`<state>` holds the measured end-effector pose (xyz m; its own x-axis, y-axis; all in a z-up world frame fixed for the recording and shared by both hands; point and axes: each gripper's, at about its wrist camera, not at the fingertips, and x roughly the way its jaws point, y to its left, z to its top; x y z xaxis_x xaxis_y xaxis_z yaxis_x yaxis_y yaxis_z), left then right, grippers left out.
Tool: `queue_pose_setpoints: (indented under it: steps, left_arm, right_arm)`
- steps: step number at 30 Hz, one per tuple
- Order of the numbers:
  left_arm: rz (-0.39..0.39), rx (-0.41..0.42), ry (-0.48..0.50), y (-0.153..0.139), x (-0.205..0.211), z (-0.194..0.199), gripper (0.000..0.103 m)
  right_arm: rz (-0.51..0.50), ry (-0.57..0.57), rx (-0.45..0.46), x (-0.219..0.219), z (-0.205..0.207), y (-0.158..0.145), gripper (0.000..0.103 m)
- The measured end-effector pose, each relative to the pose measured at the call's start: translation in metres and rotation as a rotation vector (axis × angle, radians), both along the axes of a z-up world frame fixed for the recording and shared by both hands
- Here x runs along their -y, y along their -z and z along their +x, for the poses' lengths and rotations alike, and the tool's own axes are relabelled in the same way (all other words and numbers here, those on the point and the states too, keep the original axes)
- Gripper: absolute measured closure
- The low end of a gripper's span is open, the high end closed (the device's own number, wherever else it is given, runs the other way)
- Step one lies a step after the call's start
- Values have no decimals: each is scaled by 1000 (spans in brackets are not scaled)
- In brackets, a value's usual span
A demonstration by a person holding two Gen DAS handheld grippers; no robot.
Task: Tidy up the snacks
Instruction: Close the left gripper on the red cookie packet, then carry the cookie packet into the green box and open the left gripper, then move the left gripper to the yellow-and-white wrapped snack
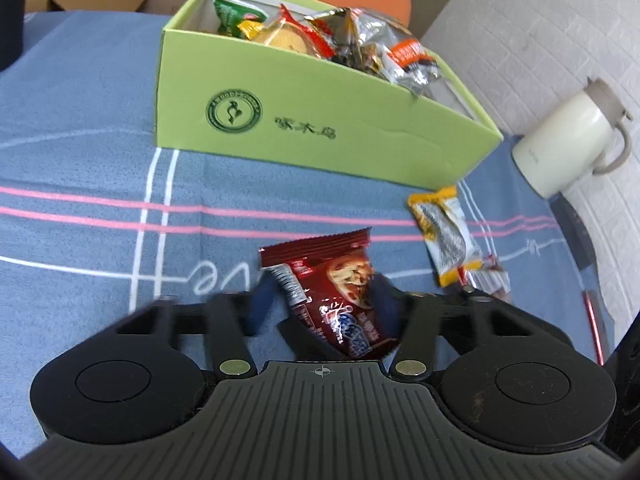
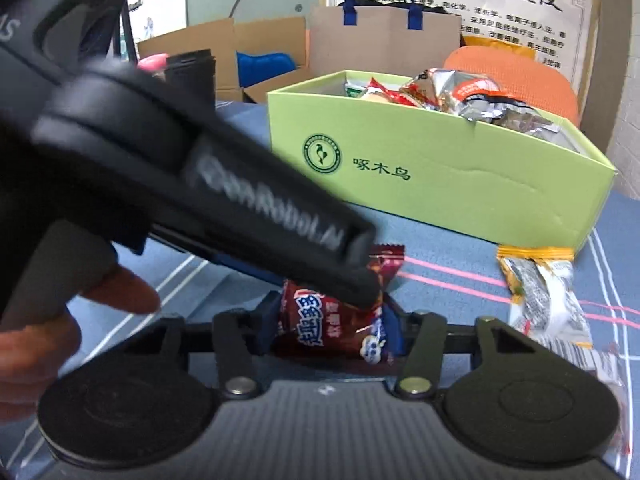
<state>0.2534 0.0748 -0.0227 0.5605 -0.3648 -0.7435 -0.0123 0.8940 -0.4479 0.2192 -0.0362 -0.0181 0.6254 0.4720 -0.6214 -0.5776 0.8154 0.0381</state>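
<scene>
My left gripper (image 1: 328,294) is shut on a dark red snack packet (image 1: 336,276) just above the blue tablecloth. In the right wrist view my right gripper (image 2: 332,322) is shut on a red packet (image 2: 316,320) with white and blue print. The left gripper (image 2: 360,284) crosses in from the left there, its tip just over that packet; I cannot tell whether both hold the same packet. Behind them stands an open green box (image 1: 320,128) (image 2: 440,188) piled with several wrapped snacks. A yellow-and-white packet (image 1: 448,236) (image 2: 540,292) lies loose to the right.
A cream lidded mug (image 1: 568,148) stands at the table's right edge by a white brick wall. An orange chair back (image 2: 520,68), cardboard boxes and a paper bag (image 2: 384,40) are behind the table. A black cup (image 2: 192,76) stands far left. A person's finger (image 2: 120,292) shows at left.
</scene>
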Motion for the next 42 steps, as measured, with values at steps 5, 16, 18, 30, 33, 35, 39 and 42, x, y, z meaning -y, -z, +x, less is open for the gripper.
queue_pose_setpoints:
  steps: [5,16,18,30,33,35,39,42]
  left_arm:
    - [-93,2,12,-2,-2,-18,89]
    - [-85,164,-4,-65,-11,-16,88]
    - [-84,189,-23,-78,-21,-4,88]
    - [18,226,-117,-104,-60,119,85]
    - [51,221,-162,-99,-73,136,62]
    - [55,255,-174,-100,-78,130,51]
    - [5,320,-131,-103,-80,94,43]
    - [-29,330,-78,-97,-73,65,40]
  right_arm:
    - [16,39,11,10,-19,-8,49]
    - [5,14,161,-6,-4,-63,48]
    - [11,-3,193,-13,9,-75,48]
    - [70,-81,154,-59,146,-95,42]
    - [73,-78,152,-55,156,-93,31]
    - [95,-69,191,-39,143,-100,28]
    - [144,-8,309,18,87,-115,8]
    - [133,57,305,61,53,-109,4]
